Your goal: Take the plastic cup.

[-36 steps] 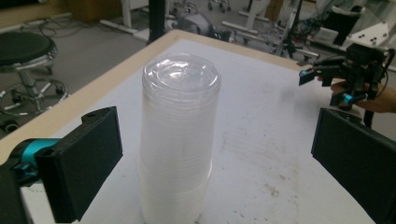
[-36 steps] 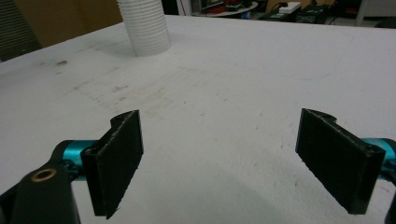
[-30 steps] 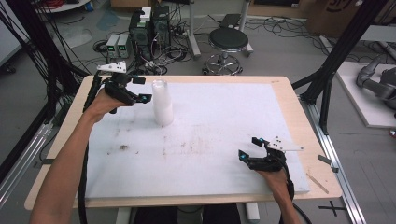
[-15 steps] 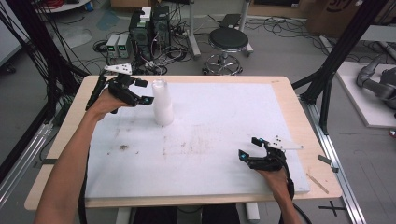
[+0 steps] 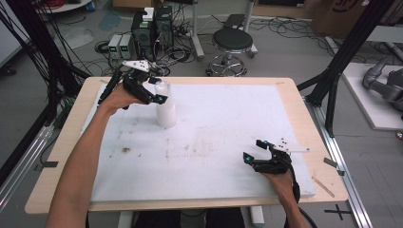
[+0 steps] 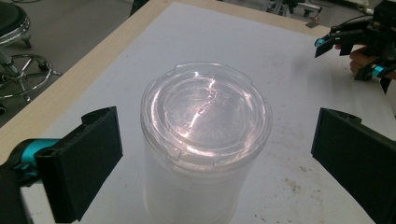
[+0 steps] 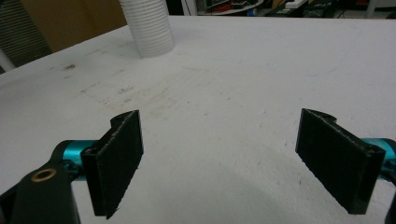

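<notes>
At the far left of the surface [image 5: 223, 118], the left gripper [image 5: 153, 90] sits at the top of the cup stack [image 5: 165, 107], a white ribbed stack under a clear lid [image 6: 205, 112]. Its jaws are spread wide on either side of the lid, touching nothing. The stack stands upright on the white mat, near the back-left corner. Judging by this, the grasp is lined up but not yet made; closing and lifting are left. At the near right, well apart, the right gripper [image 5: 260, 154] rests low over bare mat, jaws open and empty.
</notes>
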A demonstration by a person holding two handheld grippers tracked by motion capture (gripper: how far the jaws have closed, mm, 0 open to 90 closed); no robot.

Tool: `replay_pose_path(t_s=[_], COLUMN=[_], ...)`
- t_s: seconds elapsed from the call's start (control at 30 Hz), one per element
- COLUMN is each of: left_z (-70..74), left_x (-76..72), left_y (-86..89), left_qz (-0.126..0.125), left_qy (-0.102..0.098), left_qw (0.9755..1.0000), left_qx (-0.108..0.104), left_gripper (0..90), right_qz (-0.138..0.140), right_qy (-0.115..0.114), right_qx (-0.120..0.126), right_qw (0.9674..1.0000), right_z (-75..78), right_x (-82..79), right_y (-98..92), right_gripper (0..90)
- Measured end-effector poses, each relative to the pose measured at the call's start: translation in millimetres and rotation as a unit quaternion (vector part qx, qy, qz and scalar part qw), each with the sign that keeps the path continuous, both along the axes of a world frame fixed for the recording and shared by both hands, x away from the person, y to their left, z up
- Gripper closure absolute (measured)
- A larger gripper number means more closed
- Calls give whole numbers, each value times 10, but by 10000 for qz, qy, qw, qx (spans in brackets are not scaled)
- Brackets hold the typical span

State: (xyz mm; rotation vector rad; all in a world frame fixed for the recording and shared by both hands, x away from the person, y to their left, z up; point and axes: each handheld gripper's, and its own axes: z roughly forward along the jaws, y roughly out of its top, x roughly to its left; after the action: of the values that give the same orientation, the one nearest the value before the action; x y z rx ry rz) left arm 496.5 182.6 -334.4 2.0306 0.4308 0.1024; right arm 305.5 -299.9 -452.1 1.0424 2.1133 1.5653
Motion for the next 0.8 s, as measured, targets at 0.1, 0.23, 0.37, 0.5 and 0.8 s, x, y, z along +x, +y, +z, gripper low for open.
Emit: replay_pose_path(t_s=[0.1, 0.23, 0.37, 0.5, 0.8], left_z=[-19, -45, -61, -74, -84], left_x=[15, 23, 33, 41, 34], left_y=[-4, -18, -37, -38, -56], left_qz=[31, 54, 67, 134, 81], left_qy=[15, 69, 62, 81, 130], left_qw=[10000, 9998, 9997, 9993, 9991], left_qx=[80, 160, 233, 329, 394], left_gripper=[18, 36, 104, 104, 182], right_qz=[0, 11, 3, 0, -15], right_qy=[-3, 12, 4, -1, -2], right_qx=[15, 14, 18, 23, 34], right_qw=[10000, 10000, 10000, 10000, 10000], right_z=[0, -1, -1, 0, -1], right_x=[-2, 3, 2, 0, -1], right_y=[-1, -3, -4, -6, -7], right_gripper=[149, 149, 149, 149, 149])
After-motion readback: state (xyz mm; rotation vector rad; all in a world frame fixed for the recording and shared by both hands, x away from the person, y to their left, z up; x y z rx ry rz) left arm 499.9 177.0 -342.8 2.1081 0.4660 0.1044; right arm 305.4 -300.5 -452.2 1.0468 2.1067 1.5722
